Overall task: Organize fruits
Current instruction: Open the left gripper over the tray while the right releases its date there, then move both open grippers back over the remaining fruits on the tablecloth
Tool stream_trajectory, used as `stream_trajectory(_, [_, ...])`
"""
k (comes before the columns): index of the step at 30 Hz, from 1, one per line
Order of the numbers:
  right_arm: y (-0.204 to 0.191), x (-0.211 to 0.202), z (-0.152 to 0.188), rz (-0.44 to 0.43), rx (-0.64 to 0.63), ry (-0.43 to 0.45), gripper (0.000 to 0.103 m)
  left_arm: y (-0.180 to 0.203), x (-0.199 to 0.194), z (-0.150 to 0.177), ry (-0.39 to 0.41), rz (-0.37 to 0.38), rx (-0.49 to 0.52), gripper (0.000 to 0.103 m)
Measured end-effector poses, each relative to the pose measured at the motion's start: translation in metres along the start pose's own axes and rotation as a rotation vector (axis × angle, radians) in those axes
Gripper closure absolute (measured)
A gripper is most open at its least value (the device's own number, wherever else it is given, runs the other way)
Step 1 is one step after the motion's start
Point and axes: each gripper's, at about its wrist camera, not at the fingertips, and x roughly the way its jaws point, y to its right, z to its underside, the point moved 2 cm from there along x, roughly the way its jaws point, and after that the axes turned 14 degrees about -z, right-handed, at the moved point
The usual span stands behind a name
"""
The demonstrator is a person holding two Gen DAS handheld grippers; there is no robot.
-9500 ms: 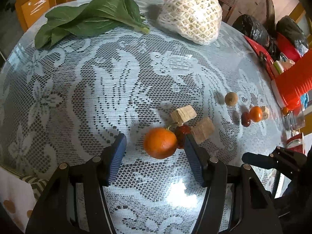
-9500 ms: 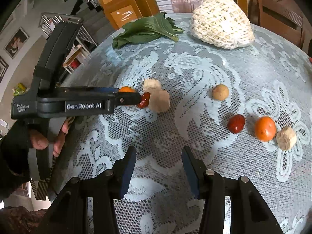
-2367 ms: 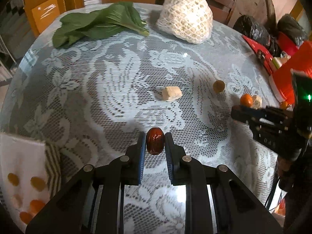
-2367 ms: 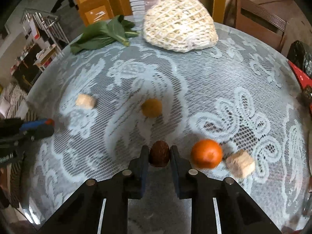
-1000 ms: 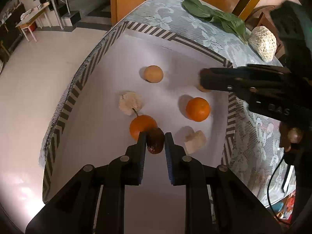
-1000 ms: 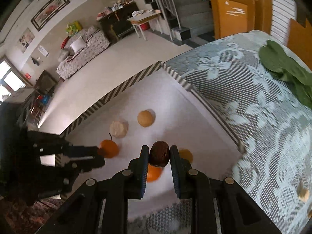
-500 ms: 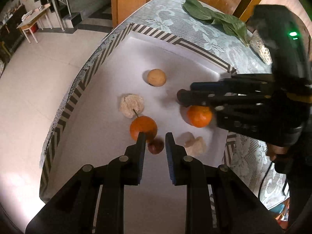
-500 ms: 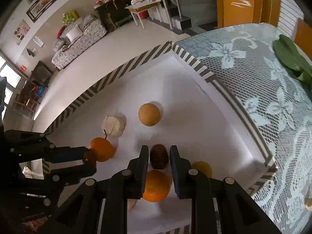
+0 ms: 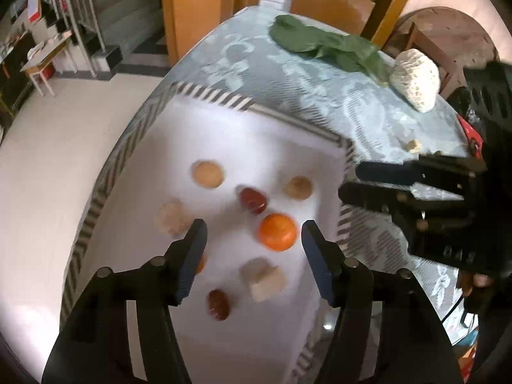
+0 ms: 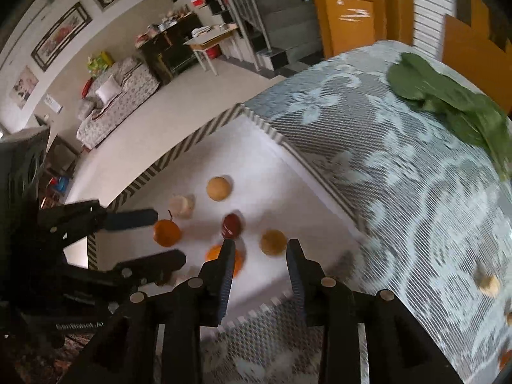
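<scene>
A white tray with a striped rim [image 9: 211,94] [image 10: 198,139] sits at the table's edge and holds several small fruits and beige chunks. My left gripper [image 9: 252,244] is open and empty above the tray; a dark red fruit [image 9: 218,300] lies below it, an orange [image 9: 277,231] between its fingers in view. My right gripper [image 10: 260,257] is open and empty; another dark red fruit [image 10: 231,224] lies on the tray just beyond its fingertips, near an orange [image 10: 167,232]. The right gripper also shows in the left wrist view [image 9: 371,180].
Green leaves [image 9: 326,46] [image 10: 448,108] and a white net-wrapped lump [image 9: 416,78] lie on the lace tablecloth [image 10: 416,192]. A beige chunk [image 9: 412,145] and a small round fruit [image 10: 488,283] remain on the cloth. Beyond the tray's rim is open floor.
Both grippers have opened and let go of their dark red fruits, which now lie on the tray. Both grippers have pulled back from the tray.
</scene>
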Motion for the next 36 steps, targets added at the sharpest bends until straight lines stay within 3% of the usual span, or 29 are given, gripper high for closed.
stream_trajectory(21, [0.104, -0.127, 0.131, 0.182, 0.314, 0.104, 0.064, 0.159, -0.002, -0.045, 0.025, 0.155, 0.213, 0.041])
stream_trajectory(31, [0.146, -0.176, 0.178, 0.232, 0.432, 0.161, 0.063, 0.229, 0.024, -0.068, -0.007, 0.218, 0.277, 0.041])
stream_trajectory(36, [0.16, -0.186, 0.193, 0.236, 0.46, 0.169, 0.062, 0.254, 0.042, -0.084, -0.043, 0.231, 0.264, 0.041])
